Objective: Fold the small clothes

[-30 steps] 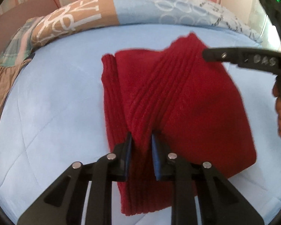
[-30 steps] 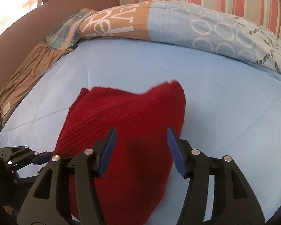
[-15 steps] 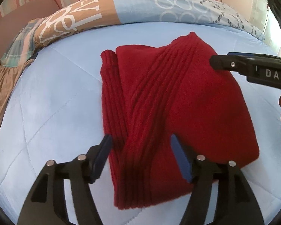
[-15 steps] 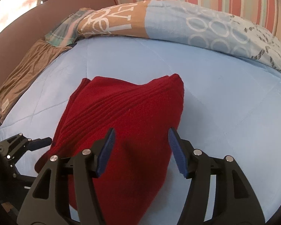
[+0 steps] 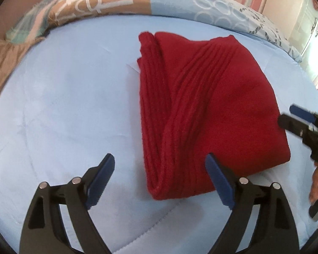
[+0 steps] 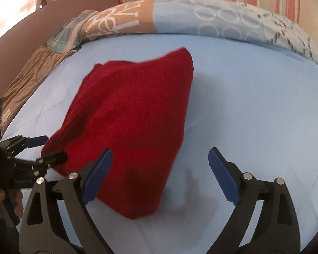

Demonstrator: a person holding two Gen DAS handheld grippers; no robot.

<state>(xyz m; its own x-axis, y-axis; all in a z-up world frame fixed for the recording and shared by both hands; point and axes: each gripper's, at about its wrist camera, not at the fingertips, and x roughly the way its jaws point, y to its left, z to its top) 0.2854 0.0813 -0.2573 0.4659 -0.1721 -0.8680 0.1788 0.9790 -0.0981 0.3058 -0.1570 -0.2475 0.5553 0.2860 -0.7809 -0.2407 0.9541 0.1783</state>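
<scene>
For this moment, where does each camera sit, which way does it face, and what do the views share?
Left wrist: on the left gripper, looking down over the folded red knitted garment on the light blue quilted bed; jaws opening, clear of it; right gripper at right edge.
Right wrist: on the right gripper, facing the patterned pillow; jaws opening, nothing pinched; left gripper at left.
Shared: garment, bed, pillow.

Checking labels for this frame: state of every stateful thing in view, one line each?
red sweater: folded into a compact stack, lying flat on the bed, not gripped.
left gripper: jaws opening, wide apart, pads off the sweater's near edge.
right gripper: jaws opening, nothing pinched, sweater corner below the left pad.
blue bedsheet: spread smooth.
patterned duvet: bunched along the far edge.
</scene>
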